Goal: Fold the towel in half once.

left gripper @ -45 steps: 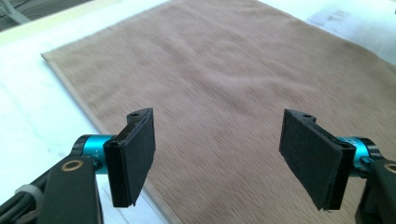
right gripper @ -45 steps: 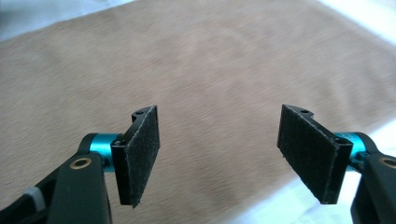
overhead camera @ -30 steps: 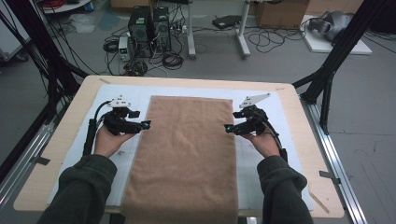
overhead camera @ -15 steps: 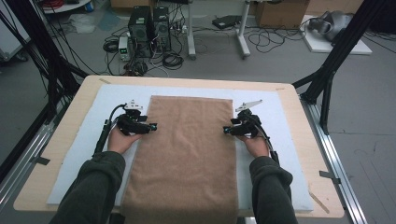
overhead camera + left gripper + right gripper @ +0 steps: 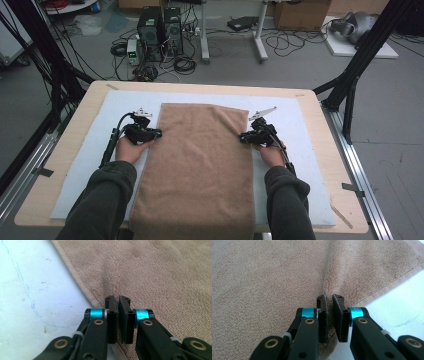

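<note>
On the padded bench (image 5: 75,150), my left gripper (image 5: 156,134) and right gripper (image 5: 243,137) have closed in, fingers now pinching the brown towel's (image 5: 200,165) side hems.

High view above table (image 5: 65,150), facing forward-down; both gripper views close, along jaws, sharing brown towel (image 5: 200,165).

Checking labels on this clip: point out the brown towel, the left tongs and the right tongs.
brown towel (image 5: 200,165), high view, middle of the cloth.
left tongs (image 5: 158,134), high view, tips at the towel's left edge.
right tongs (image 5: 242,137), high view, tips at the towel's right edge.
</note>
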Motion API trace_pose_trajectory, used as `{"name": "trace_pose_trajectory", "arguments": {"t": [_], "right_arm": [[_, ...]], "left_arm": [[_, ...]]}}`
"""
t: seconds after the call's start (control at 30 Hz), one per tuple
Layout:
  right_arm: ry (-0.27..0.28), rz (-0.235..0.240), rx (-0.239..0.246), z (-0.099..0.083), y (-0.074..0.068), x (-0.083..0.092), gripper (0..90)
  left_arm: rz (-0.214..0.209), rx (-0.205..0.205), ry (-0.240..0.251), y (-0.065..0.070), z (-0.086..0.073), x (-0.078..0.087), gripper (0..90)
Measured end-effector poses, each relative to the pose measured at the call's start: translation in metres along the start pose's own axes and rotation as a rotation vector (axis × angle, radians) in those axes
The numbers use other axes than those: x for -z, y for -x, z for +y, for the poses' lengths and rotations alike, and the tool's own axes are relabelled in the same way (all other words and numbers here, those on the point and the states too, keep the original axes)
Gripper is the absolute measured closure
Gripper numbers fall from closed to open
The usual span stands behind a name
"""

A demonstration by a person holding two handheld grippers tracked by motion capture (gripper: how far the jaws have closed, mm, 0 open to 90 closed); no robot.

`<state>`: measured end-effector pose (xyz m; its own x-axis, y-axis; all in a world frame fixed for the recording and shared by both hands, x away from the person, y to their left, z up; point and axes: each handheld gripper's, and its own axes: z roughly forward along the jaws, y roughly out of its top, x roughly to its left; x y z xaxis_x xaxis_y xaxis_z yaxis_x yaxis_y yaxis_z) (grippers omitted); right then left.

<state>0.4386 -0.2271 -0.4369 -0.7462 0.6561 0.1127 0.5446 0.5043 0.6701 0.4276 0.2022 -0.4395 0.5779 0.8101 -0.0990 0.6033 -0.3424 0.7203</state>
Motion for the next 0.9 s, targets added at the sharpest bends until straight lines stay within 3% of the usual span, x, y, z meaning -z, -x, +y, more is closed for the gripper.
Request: {"name": "trace_pose_trajectory", "arguments": {"t": [0.1, 0.23, 0.37, 0.43, 0.6, 0.7, 0.8, 0.9], "right_arm": [[0.016, -0.004, 0.004, 0.003, 0.0, 0.006, 83.9], [0.051, 0.004, -0.009, 0.006, 0.001, 0.019, 84.0], [0.085, 0.049, -0.015, 0.008, 0.0, 0.034, 83.8], [0.112, 0.081, -0.02, 0.008, -0.003, 0.044, 83.8], [0.137, 0.116, 0.044, 0.01, -0.025, 0.071, 83.5], [0.132, 0.138, 0.076, 0.005, -0.044, 0.084, 83.4], [0.127, 0.167, 0.089, -0.01, -0.063, 0.092, 83.4], [0.109, 0.186, 0.106, -0.031, -0.08, 0.09, 83.2]], "left_arm": [[-0.008, 0.009, 0.009, -0.001, 0.001, 0.003, 86.4], [-0.033, 0.033, 0.059, -0.003, 0.005, 0.014, 86.6], [-0.08, 0.034, 0.12, -0.006, 0.008, 0.032, 86.6], [-0.094, 0.027, 0.137, -0.006, 0.008, 0.044, 86.7], [-0.112, -0.051, 0.149, 0.007, 0.007, 0.077, 86.7], [-0.12, -0.094, 0.152, 0.022, -0.005, 0.095, 86.6], [-0.123, -0.148, 0.14, 0.038, -0.029, 0.11, 86.7], [-0.143, -0.168, 0.134, 0.051, -0.056, 0.119, 86.6]]}}
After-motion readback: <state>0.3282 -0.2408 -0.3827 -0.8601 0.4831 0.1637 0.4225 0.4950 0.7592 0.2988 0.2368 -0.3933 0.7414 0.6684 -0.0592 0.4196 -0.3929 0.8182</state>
